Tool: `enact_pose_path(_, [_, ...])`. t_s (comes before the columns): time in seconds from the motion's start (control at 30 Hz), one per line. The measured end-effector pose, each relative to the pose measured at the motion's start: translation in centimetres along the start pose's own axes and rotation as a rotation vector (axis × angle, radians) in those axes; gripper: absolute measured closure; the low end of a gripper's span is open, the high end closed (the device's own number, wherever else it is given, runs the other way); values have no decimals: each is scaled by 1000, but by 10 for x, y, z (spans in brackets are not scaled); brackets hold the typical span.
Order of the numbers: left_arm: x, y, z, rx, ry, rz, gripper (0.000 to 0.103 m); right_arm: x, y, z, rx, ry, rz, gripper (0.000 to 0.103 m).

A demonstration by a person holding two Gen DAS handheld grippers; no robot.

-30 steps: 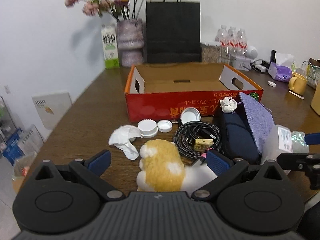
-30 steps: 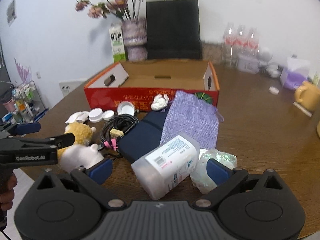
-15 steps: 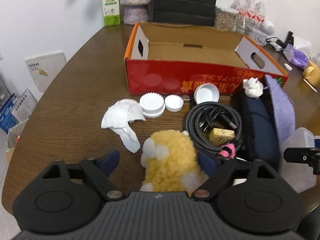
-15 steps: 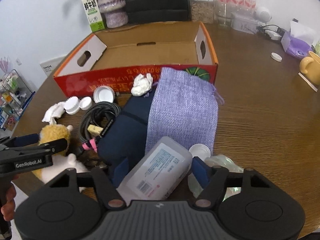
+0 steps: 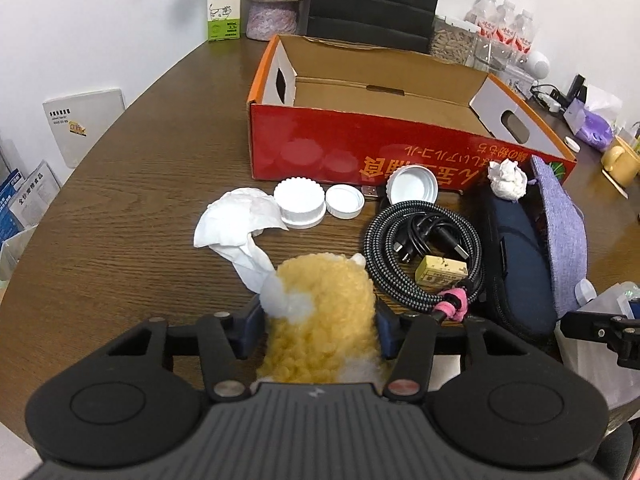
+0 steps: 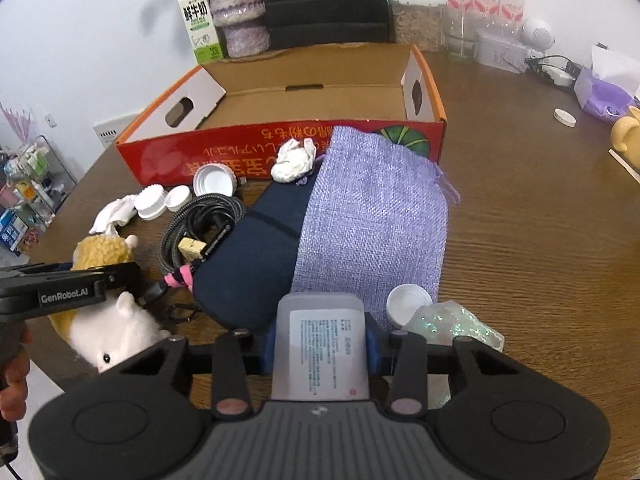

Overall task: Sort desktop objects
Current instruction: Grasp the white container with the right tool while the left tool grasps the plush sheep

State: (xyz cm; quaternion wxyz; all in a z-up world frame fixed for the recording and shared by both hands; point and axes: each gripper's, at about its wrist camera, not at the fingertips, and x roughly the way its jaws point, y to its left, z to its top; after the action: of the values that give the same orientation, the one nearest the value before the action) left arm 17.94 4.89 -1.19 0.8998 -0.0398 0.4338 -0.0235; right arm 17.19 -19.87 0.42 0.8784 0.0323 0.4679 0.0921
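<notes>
You are at what looks like an office or meeting room, not a kitchen. The rounded brown wood-grain table (image 5: pixel 132 184) fills both views under plain white walls. At twelve o'clock a black paper bag (image 5: pixel 372 4) stands beyond the red cardboard box (image 5: pixel 360 152); at eleven a milk carton (image 5: pixel 224 0) and a furry purple vase (image 6: pixel 236 4). Towards one o'clock you have shrink-wrapped water bottles (image 6: pixel 484 4) and, further right, a power strip with cables (image 6: pixel 556 70) and a tissue box (image 6: pixel 604 88). At nine o'clock a wire rack (image 6: pixel 28 192) holds small packaged goods, blurred at the fisheye edge, so possibly stationery or snacks.
</notes>
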Motion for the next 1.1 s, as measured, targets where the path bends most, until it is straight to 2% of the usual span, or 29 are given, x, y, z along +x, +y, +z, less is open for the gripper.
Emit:
enact_pose_path(0.27, [-22, 1, 5, 1, -55, -31, 50, -26, 0, 5, -3, -84, 38, 63])
enact_pose_path(0.57, [-50, 0, 31, -11, -181, -76, 51, -52, -1, 35, 19, -210, 56, 63])
enact_pose_path(0.77, [-62, -7, 73, -51, -284, -87, 51, -55, -3, 78, 44, -310, 49, 63])
enact_pose_path(0.9, [-58, -22, 110, -57, -337, -79, 51, -38, -9, 116, 85, -332, 31, 63])
enact_pose_path(1.1, [-17, -34, 165, -108, -325, -46, 51, 12, -14, 168, 125, -316, -20, 63])
